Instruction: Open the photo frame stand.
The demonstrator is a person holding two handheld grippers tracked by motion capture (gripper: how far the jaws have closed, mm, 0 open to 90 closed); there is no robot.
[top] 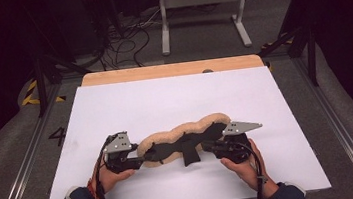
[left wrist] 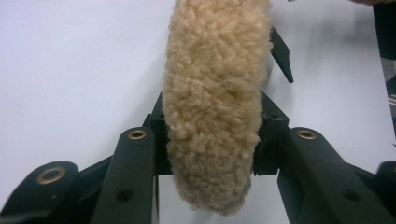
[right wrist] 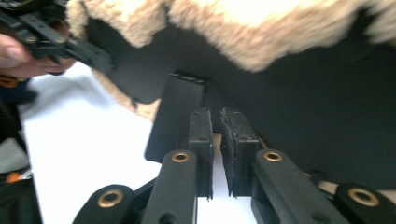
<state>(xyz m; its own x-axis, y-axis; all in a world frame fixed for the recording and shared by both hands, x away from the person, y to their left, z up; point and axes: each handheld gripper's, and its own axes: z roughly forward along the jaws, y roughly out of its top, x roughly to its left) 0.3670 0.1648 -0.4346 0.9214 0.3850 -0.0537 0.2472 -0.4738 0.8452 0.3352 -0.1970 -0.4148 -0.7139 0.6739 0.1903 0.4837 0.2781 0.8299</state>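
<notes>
Fleecy pad (top: 183, 134) level between both hands' pinching fingers (left wrist: 159, 140).

Tan fleece pad (top: 183, 131), black backing (right wrist: 303, 116)

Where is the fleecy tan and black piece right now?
In the high view the fleecy piece lies near the front middle of the white table, stretched between the left gripper and the right gripper.
</notes>
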